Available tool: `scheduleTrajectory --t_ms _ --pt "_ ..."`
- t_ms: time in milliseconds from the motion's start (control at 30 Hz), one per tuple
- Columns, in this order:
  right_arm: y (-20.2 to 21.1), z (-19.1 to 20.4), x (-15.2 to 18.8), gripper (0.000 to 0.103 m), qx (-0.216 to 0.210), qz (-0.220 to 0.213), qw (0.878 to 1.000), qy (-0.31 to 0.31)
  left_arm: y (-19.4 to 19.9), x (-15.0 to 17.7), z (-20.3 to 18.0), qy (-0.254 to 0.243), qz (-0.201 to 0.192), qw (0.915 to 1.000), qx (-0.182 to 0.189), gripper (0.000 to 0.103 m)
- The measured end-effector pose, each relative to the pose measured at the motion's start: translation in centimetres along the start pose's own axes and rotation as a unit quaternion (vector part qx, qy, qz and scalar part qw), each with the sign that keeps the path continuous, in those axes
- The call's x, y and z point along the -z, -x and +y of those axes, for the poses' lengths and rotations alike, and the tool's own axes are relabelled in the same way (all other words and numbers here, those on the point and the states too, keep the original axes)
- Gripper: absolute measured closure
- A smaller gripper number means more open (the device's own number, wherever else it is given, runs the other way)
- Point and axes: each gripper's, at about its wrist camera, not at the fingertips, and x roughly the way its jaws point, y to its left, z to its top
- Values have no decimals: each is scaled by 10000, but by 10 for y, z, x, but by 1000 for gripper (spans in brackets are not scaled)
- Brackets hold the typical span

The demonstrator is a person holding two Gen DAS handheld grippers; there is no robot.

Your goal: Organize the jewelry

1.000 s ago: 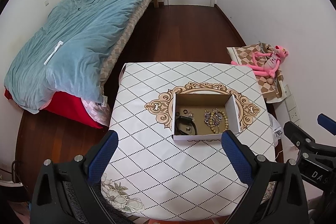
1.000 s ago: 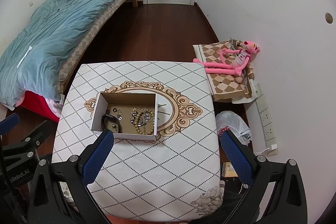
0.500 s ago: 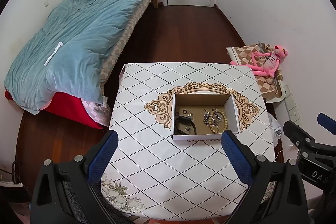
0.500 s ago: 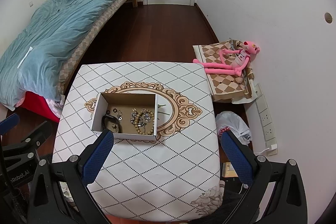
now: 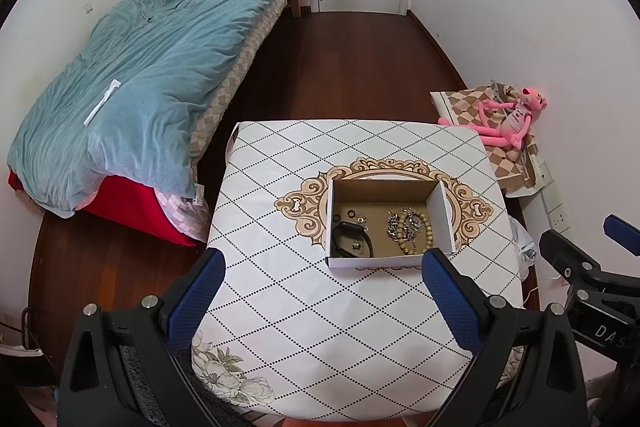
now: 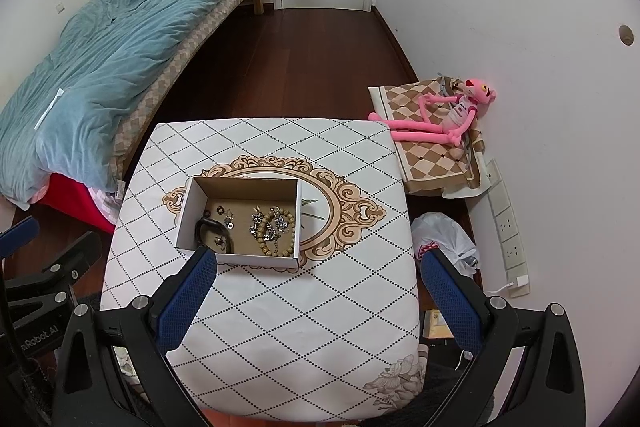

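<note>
With both the left hand-held gripper (image 5: pixel 322 277) and right hand-held gripper (image 6: pixel 318 277) spread wide and empty above the surface (image 5: pixel 288 291), the jewelry (image 5: pixel 406 229) lies tangled in the cardboard box (image 5: pixel 384 261), so one pinch could likely drag several chains out together.

The square white tabletop (image 5: pixel 304 307) carries a black dotted diamond grid, a tan scrollwork medallion and grey flowers at its near corners. On it, the white-sided cardboard box (image 5: pixel 438 211) has a brown floor. The rumpled teal quilt (image 5: pixel 152 75) lies over a beige checked mattress and a red sheet. The pink plush toy (image 6: pixel 444 123) sprawls on a brown-and-cream diamond-checked cloth (image 6: pixel 424 163). The floor is dark reddish wood.
</note>
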Motion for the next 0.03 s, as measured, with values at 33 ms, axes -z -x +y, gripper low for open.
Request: scheduleTrajectory --t_ms 33 --pt "0 0 0 0 5 -2 10000 0 1 0 -1 5 6 10000 30 3"
